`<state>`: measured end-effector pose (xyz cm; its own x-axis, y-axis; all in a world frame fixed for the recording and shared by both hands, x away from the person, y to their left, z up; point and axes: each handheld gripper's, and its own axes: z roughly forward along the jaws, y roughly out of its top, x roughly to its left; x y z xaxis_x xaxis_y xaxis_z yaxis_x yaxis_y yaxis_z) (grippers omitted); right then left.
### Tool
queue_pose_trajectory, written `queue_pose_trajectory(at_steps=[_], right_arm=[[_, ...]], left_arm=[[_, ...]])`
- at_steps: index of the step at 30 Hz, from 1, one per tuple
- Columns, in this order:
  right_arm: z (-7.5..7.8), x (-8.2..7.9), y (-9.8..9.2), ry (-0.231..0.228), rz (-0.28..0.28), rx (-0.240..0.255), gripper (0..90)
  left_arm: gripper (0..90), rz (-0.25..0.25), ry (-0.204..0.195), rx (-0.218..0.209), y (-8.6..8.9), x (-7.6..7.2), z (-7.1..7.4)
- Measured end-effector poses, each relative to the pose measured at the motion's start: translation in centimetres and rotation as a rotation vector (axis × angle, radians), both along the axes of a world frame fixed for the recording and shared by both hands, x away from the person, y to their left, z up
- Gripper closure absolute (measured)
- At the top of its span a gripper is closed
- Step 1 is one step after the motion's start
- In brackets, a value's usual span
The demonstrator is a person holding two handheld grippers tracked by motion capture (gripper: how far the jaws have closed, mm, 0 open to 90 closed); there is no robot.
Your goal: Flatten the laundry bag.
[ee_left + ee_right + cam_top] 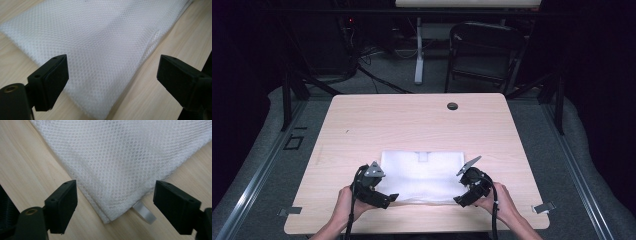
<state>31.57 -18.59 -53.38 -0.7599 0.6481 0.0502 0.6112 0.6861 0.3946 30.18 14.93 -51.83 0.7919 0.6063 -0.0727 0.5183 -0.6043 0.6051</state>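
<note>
Flanking a flat white mesh bag (422, 175), left gripper (384, 199) and right gripper (460, 200) gape wide, empty; both should pinch their corners together, evenly.

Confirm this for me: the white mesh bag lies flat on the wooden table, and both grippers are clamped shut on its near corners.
Not quite. The white mesh bag does lie flat on the wooden table, but neither gripper is clamped. In the left gripper view the left gripper has its jaws wide apart over a corner, and the right gripper view shows the right gripper just as open, pads clear of the mesh.
</note>
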Motion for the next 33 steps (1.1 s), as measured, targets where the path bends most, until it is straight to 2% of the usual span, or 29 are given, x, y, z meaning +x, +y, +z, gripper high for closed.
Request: queue_pose_trajectory(at_steps=[3, 5, 6, 7, 9, 15, 17, 19, 20, 21, 25, 29, 31, 33], right_arm=[[0.4, -0.1, -0.4, -0.018, -0.023, 0.035, 10.7], [0.7, -0.1, -0.8, -0.024, -0.031, 0.026, 8.9], [0.8, -0.1, -0.9, -0.026, -0.032, 0.030, 8.8], [0.9, -0.2, -1.0, -0.031, -0.036, 0.043, 9.0], [1.0, -0.2, -1.1, -0.036, -0.036, 0.034, 8.9], [1.3, -0.2, -1.3, -0.045, -0.032, 0.052, 10.9], [1.2, -0.1, -1.4, -0.041, -0.033, 0.052, 11.3], [1.1, -0.1, -1.5, -0.034, -0.040, 0.057, 11.4], [1.1, 0.0, -1.6, -0.028, -0.035, 0.048, 11.6], [1.1, 0.0, -1.6, -0.024, -0.041, 0.059, 11.8], [0.8, 0.0, -1.6, -0.017, -0.045, 0.068, 13.0], [0.7, 0.0, -1.6, -0.011, -0.045, 0.058, 13.7], [0.7, 0.1, -1.6, -0.011, -0.044, 0.051, 14.0], [0.7, 0.1, -1.6, -0.006, -0.040, 0.047, 14.3]], left_arm=[[6.7, -0.031, 0.018, 0.012, -1.1, 0.4, -0.5], [6.4, -0.055, 0.027, 0.016, -1.7, 0.6, -0.7], [5.6, -0.057, 0.021, 0.021, -2.1, 0.7, -0.9], [5.1, -0.078, 0.033, 0.021, -2.4, 0.8, -1.0], [4.1, -0.092, 0.032, 0.025, -3.1, 0.9, -1.2], [2.8, -0.141, 0.058, 0.053, -5.4, 1.3, -2.3], [7.8, -0.170, 0.056, 0.074, -6.0, 1.3, -2.7], [17.5, -0.194, 0.051, 0.080, -6.4, 1.3, -3.0], [18.1, -0.199, 0.041, 0.100, -6.7, 1.3, -3.0], [24.4, -0.217, 0.039, 0.106, -7.0, 1.3, -3.1], [33.7, -0.237, 0.036, 0.130, -7.6, 1.3, -3.5], [48.8, -0.257, 0.041, 0.128, -7.8, 1.4, -3.8], [54.3, -0.254, 0.032, 0.122, -7.7, 1.4, -3.9], [59.0, -0.248, 0.040, 0.105, -7.6, 1.5, -4.0]])
